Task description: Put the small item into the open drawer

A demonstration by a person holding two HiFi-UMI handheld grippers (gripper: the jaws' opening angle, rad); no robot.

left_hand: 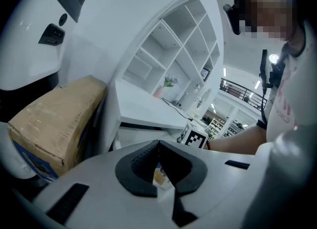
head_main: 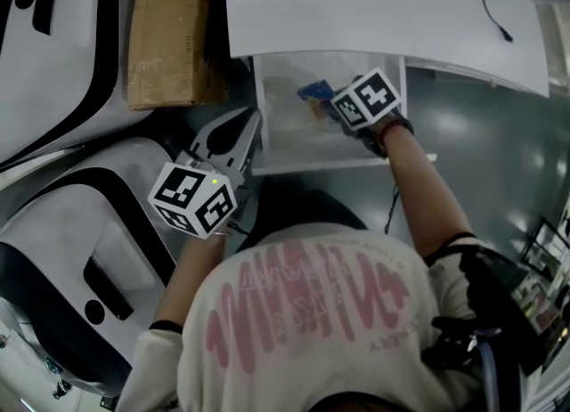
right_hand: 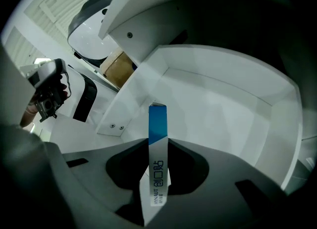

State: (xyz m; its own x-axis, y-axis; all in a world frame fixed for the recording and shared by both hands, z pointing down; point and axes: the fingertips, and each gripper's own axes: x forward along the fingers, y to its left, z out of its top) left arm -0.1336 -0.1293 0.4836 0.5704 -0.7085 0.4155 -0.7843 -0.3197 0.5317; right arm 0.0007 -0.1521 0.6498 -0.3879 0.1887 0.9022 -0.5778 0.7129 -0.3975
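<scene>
A white drawer (head_main: 312, 165) stands pulled open under the white tabletop (head_main: 374, 1). My right gripper (head_main: 331, 106) reaches into it, shut on a small flat blue-and-white box (head_main: 313, 92). In the right gripper view the box (right_hand: 157, 124) stands on edge between the jaws of the right gripper (right_hand: 157, 146), above the drawer's bare white floor (right_hand: 223, 104). My left gripper (head_main: 252, 125) hovers just left of the drawer's front corner. In its own view the left gripper (left_hand: 158, 146) has its jaw tips touching, with nothing held.
A cardboard box (head_main: 169, 28) leans against the desk's left side. White-and-black machine housings (head_main: 53, 63) fill the floor at left. A black cable (head_main: 490, 5) lies on the tabletop. White shelving (left_hand: 173, 60) rises behind the desk. My own torso covers the near floor.
</scene>
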